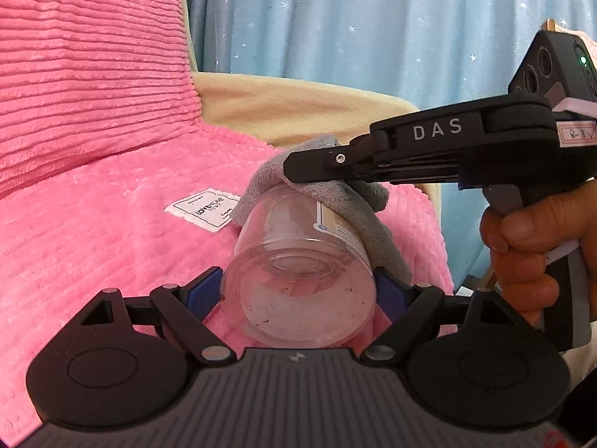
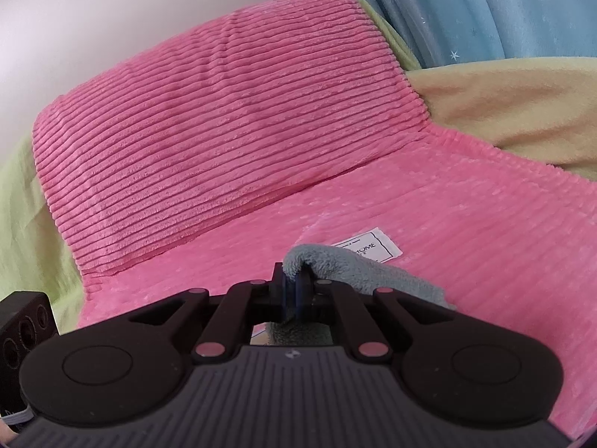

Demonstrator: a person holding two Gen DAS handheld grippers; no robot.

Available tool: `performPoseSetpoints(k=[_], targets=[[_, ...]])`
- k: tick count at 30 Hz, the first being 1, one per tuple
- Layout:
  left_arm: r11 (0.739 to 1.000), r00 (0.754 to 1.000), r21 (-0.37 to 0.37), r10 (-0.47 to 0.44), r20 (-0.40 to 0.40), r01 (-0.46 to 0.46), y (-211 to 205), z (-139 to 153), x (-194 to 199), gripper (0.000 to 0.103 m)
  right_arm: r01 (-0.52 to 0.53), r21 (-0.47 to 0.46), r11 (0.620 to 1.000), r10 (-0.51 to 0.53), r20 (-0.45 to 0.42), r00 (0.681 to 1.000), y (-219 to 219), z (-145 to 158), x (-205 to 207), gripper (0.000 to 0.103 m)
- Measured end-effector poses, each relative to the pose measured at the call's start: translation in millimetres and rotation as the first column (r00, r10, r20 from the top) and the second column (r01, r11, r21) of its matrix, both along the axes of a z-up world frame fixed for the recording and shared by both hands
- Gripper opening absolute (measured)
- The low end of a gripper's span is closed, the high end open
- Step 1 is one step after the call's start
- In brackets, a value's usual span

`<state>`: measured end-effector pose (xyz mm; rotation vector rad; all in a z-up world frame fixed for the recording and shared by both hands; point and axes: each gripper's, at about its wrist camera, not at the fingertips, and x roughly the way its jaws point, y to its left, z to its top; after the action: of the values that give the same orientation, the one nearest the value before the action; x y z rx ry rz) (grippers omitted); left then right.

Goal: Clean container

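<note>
A clear glass jar [image 1: 304,261] lies on its side with its base toward the camera, dark specks on the glass. My left gripper [image 1: 298,291] is shut on the jar, a blue pad on each side. A grey cloth [image 1: 328,194] drapes over the jar's top and right side. My right gripper [image 1: 294,166] comes in from the right, shut on that cloth and pressing it onto the jar. In the right wrist view the right gripper [image 2: 294,287] has its blue pads closed on the grey cloth [image 2: 347,268]; the jar is hidden there.
A pink ribbed blanket [image 1: 112,242] with a white label [image 1: 203,209] covers the seat, with a pink cushion [image 2: 224,112] behind. A beige cover [image 1: 298,104] and blue starred curtain [image 1: 373,18] lie beyond. A hand [image 1: 530,246] holds the right gripper's handle.
</note>
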<state>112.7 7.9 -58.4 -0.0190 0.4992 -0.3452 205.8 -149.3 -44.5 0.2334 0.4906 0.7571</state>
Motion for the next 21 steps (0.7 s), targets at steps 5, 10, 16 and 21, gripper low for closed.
performPoseSetpoints(k=[5,10,16,21], targets=[[0.949,0.993,0.314,-0.024,0.114,-0.013,-29.8,-4.1,-13.4,0.085,-0.128,0.030,0.991,0.129,-0.026,0.991,8.4,1.2,-4.3,0.003],[0.865,0.983,0.502,-0.079,0.164,-0.014,-52.8,-12.6,-19.5,0.085,-0.216,0.023,0.976,0.216,-0.024,0.976,14.6,0.5,-10.3,0.002],[0.929,0.990,0.370,-0.030,0.138,-0.024,-38.7,-7.2,-12.6,0.085,-0.011,0.008,1.000,0.011,-0.001,1.000,1.8,-1.1,3.7,0.002],[0.996,0.997,-0.062,0.063,0.042,-0.061,7.2,4.3,-1.0,0.085,0.011,0.029,1.000,-0.011,-0.018,1.000,-2.7,-4.8,6.1,0.002]])
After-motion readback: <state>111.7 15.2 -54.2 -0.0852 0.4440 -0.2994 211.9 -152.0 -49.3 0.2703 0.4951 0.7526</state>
